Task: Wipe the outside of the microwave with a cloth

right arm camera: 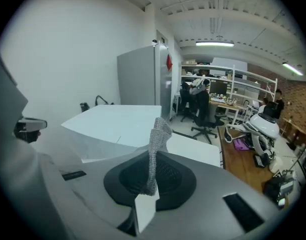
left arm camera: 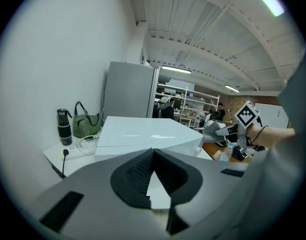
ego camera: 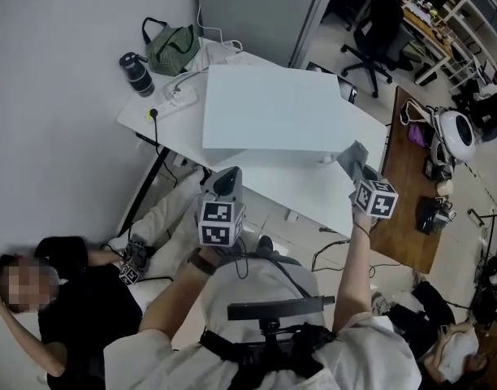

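Note:
The white microwave (ego camera: 269,108) stands on a white table (ego camera: 313,193); it also shows in the left gripper view (left arm camera: 143,133) and the right gripper view (right arm camera: 118,124). My right gripper (ego camera: 351,159) is at the microwave's right front corner, shut on a thin grey mesh cloth (right arm camera: 156,144) that sticks up from between its jaws (right arm camera: 152,181). My left gripper (ego camera: 225,182) hangs just in front of the microwave's near left side, apart from it. Its jaws are shut with nothing between them (left arm camera: 153,156). The right gripper (left arm camera: 216,130) also shows from the left gripper view.
A green bag (ego camera: 171,49), a black bottle (ego camera: 137,73) and a power strip (ego camera: 174,97) sit at the table's far left. A person (ego camera: 66,299) sits on the floor at lower left. A wooden desk (ego camera: 411,193) with a white helmet (ego camera: 456,133) is at right, an office chair (ego camera: 374,31) behind.

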Demonstrator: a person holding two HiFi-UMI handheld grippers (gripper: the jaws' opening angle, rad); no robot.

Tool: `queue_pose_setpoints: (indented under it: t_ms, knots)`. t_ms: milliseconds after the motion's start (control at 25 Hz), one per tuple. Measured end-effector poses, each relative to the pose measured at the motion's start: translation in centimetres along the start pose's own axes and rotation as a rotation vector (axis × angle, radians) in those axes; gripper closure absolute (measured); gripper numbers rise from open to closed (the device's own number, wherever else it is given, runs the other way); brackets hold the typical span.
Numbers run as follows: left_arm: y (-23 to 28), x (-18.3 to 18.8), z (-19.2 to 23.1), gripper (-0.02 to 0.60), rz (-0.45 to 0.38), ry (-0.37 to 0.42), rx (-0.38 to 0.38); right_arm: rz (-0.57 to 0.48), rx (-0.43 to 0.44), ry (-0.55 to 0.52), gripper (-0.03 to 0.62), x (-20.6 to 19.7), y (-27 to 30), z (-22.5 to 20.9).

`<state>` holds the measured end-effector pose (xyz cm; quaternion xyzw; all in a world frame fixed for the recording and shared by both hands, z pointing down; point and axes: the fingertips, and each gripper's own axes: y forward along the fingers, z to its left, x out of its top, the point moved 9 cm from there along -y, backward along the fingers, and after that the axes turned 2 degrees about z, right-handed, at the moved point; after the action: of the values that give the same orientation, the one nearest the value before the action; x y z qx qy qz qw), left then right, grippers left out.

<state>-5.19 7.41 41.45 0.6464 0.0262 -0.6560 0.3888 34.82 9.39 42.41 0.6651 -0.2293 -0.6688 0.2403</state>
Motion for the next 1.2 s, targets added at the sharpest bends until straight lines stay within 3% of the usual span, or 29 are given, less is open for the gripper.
queue_pose_setpoints:
  t_ms: [200, 560, 720, 840, 1000, 1200]
  knots:
    - [-0.3, -0.9, -0.3, 0.541, -0.004, 0.021, 0.032, 0.046, 0.166, -0.12, 0.591, -1.3, 2.5, 6.6]
    - [-4.8, -6.4, 4.9, 0.541, 0.019, -0.088, 0.14, 0.041, 0.566, -0.266, 0.591, -0.3, 7.0, 28.5]
    - [-7.1, -7.5, 7.9, 0.541, 0.008, -0.106, 0.184, 0.056, 0.691, -0.347, 0.591, -0.8, 8.4, 37.5]
    - [-8.3, -8.0, 9.4, 0.541, 0.006, -0.109, 0.199, 0.067, 0.756, -0.383, 0.591, -1.3, 9.0, 41.7]
    - [-8.5, -8.1, 9.9, 0.541, 0.017, -0.085, 0.2, 0.072, 0.774, -0.413, 0.591, -2.1, 9.1, 42.6]
    - [-5.6, -7.7, 8.4, 0.541, 0.044, -0.033, 0.133, 0.089, 0.621, -0.293, 0.591, -3.5, 9.7, 34.5]
